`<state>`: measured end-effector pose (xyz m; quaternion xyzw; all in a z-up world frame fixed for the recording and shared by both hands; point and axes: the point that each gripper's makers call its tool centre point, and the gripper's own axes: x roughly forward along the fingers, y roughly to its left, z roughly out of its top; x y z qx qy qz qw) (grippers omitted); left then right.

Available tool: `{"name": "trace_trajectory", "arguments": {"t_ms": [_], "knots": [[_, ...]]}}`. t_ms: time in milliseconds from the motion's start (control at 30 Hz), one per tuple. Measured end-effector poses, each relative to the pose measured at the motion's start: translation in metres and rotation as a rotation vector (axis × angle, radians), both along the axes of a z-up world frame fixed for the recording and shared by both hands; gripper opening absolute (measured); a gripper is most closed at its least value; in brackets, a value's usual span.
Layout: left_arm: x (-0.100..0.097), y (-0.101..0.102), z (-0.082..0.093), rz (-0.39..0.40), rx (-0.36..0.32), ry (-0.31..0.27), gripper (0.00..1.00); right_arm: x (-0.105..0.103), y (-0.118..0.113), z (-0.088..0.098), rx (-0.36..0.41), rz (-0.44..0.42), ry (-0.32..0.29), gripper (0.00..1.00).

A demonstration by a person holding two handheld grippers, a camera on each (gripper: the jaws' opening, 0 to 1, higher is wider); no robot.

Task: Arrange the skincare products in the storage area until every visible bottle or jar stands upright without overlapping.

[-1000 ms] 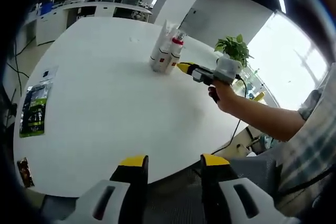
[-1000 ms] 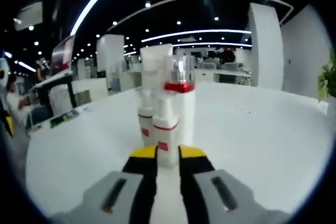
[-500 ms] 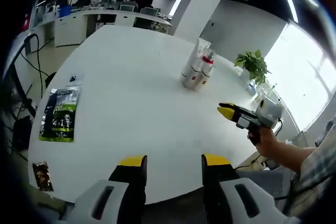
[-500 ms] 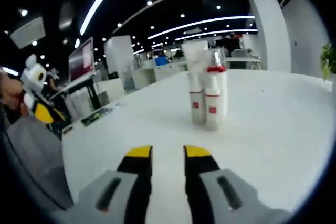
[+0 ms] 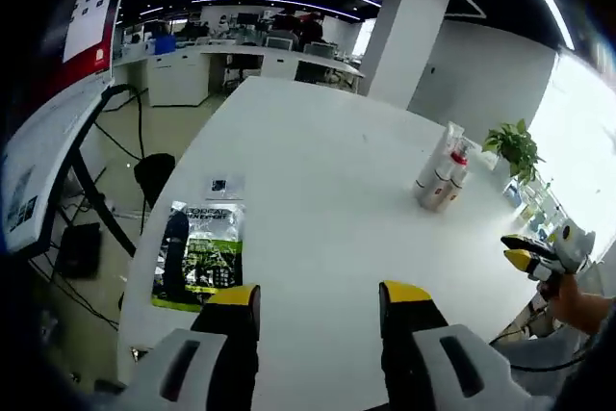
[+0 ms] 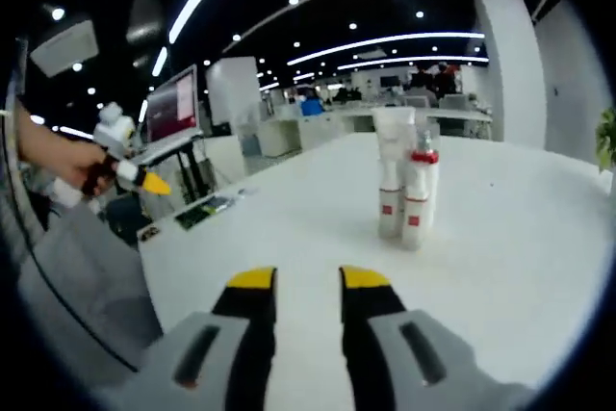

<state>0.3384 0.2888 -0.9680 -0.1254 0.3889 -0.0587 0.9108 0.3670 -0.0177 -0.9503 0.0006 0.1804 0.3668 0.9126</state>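
Note:
A tight cluster of white skincare bottles (image 6: pixel 404 194) with red bands stands upright on the round white table (image 6: pixel 500 267); a clear-capped pump bottle and a tall tube are among them. The same bottles (image 5: pixel 439 175) look small at the far right of the left gripper view. My right gripper (image 6: pixel 308 281) is open by a narrow gap, holds nothing and hangs well short of the bottles. My left gripper (image 5: pixel 318 297) is open wide over the table's near edge. The right gripper (image 5: pixel 525 255) also shows in a hand at the table's right edge. The left gripper (image 6: pixel 144 181) shows in a hand off the table.
A green and black packet (image 5: pixel 197 255) lies flat near the table's edge, also visible as packet (image 6: pixel 207 207). A potted plant (image 5: pixel 515 146) stands beyond the bottles. Off the table are a monitor on a stand (image 6: pixel 173 108), floor cables and office desks.
The right gripper has backed away from the bottles, which now look smaller, and its jaws have parted slightly. The left gripper has drawn back too, bringing the packet and table edge closer.

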Motion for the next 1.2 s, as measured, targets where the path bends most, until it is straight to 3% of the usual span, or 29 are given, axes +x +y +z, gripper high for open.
{"name": "trace_trajectory", "arguments": {"t_ms": [200, 300, 467, 567, 667, 867, 900, 933, 1100, 1200], "knots": [[0.009, 0.027, -0.035, 0.031, 0.002, 0.115, 0.66, -0.012, 0.008, 0.023, -0.009, -0.003, 0.024, 0.25], [0.017, 0.041, -0.049, 0.037, 0.047, 0.133, 0.71, -0.020, 0.013, 0.032, -0.025, 0.012, 0.038, 0.25], [0.035, 0.064, -0.069, 0.040, 0.118, 0.153, 0.80, -0.027, 0.010, 0.038, -0.076, 0.025, 0.027, 0.25], [0.045, 0.081, -0.081, 0.050, 0.173, 0.175, 0.90, -0.029, 0.002, 0.034, -0.103, 0.004, 0.057, 0.25], [0.048, 0.089, -0.092, 0.039, 0.189, 0.240, 0.91, -0.032, 0.001, 0.034, -0.118, 0.002, 0.066, 0.24], [0.064, 0.094, -0.105, 0.034, 0.200, 0.262, 0.94, -0.029, 0.007, 0.040, -0.144, 0.012, 0.052, 0.23], [0.068, 0.100, -0.105, 0.022, 0.250, 0.252, 0.94, -0.029, 0.008, 0.040, -0.144, 0.010, 0.053, 0.23], [0.068, 0.100, -0.106, 0.023, 0.257, 0.268, 0.95, -0.026, 0.009, 0.041, -0.142, 0.003, 0.057, 0.23], [0.074, 0.094, -0.103, 0.060, 0.230, 0.223, 0.88, -0.023, 0.011, 0.042, -0.153, 0.002, 0.055, 0.22], [0.074, 0.087, -0.100, 0.059, 0.229, 0.138, 0.79, -0.021, 0.012, 0.039, -0.187, 0.014, 0.043, 0.19]]}}
